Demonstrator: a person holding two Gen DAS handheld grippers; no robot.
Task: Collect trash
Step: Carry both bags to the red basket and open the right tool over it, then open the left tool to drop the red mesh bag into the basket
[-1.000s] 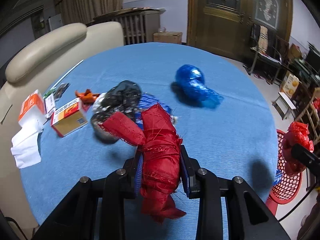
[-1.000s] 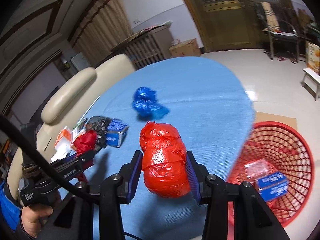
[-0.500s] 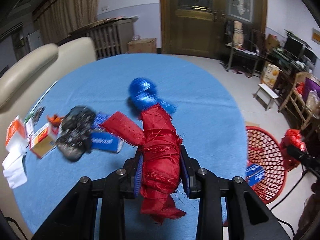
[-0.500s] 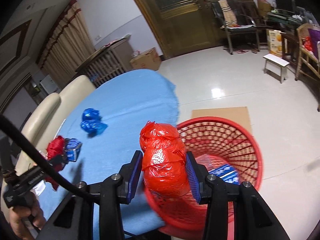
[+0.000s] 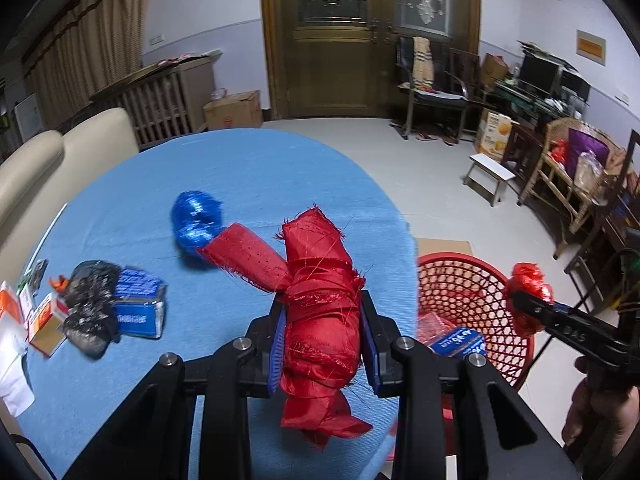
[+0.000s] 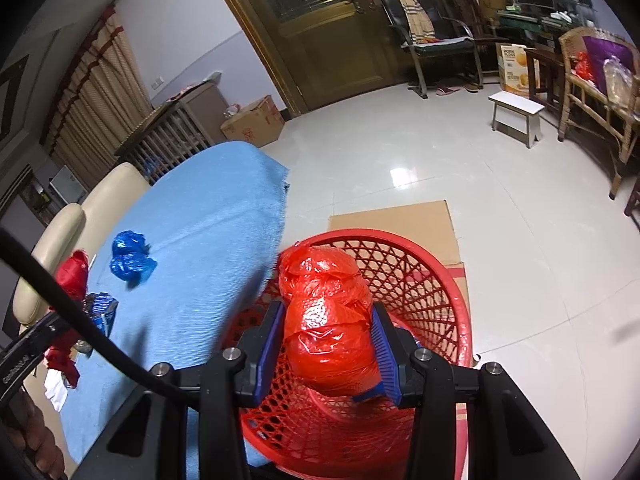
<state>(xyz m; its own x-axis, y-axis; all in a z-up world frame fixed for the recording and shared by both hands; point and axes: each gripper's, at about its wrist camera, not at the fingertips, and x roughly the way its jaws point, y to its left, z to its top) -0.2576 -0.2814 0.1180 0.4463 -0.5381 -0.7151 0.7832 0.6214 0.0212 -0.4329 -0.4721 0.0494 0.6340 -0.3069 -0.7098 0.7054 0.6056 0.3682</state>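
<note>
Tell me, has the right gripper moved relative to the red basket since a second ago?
Yes. The right gripper, shut on the red plastic bag, went from over the blue tablecloth to above the red basket.

Big carved brown wooden double door (image 5: 372,36) at back; glossy pale tiled floor (image 6: 460,168); little white wooden stool (image 6: 518,116); striped beige curtains (image 5: 86,44).

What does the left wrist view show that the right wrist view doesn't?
Left wrist only: the black crumpled bag, the orange-and-white boxes by the table's edge, and the blue pack inside the basket. Right wrist only: the right tool clamping the red plastic bag directly over the basket. Both: the red basket, blue crumpled bag, and left tool's red cloth bundle.
</note>
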